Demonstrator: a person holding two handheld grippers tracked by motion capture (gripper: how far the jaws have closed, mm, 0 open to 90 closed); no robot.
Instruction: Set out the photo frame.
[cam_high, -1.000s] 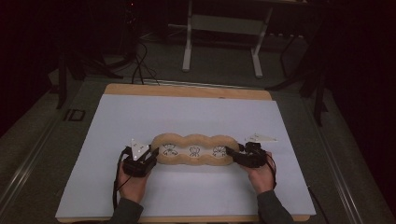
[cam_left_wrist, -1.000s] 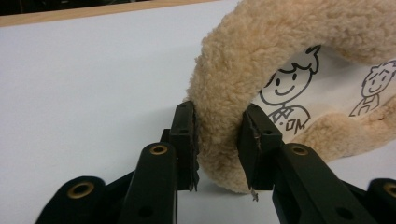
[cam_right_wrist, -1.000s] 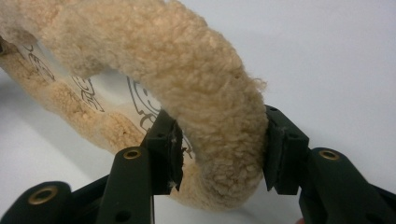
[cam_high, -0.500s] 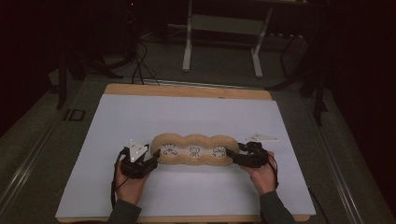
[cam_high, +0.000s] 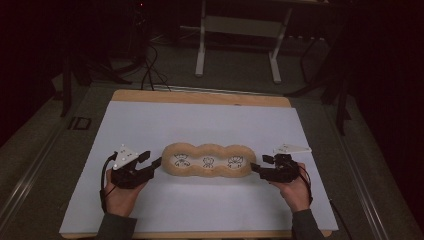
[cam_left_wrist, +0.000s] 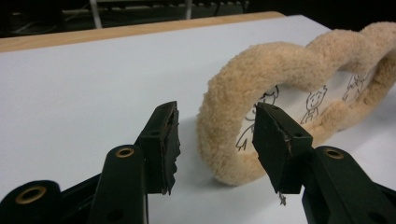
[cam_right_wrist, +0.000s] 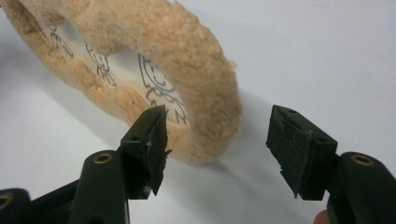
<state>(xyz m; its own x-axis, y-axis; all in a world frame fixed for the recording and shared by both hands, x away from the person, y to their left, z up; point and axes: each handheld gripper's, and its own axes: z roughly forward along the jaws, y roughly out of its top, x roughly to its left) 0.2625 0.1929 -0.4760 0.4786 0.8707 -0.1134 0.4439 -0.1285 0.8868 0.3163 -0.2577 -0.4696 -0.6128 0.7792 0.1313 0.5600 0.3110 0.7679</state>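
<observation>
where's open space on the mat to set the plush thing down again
The widest bare stretch of the white mat lies between the plush three-ring piece and the wooden table edge behind it. A narrower strip runs in front, between the forearms. It is crowded at the piece's two ends, beside the left claw and right claw.

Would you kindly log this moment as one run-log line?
item: fuzzy three-ring mat flat on white sheet | left hand-held gripper: just opened, at left end | right hand-held gripper: just opened, at right end
</observation>
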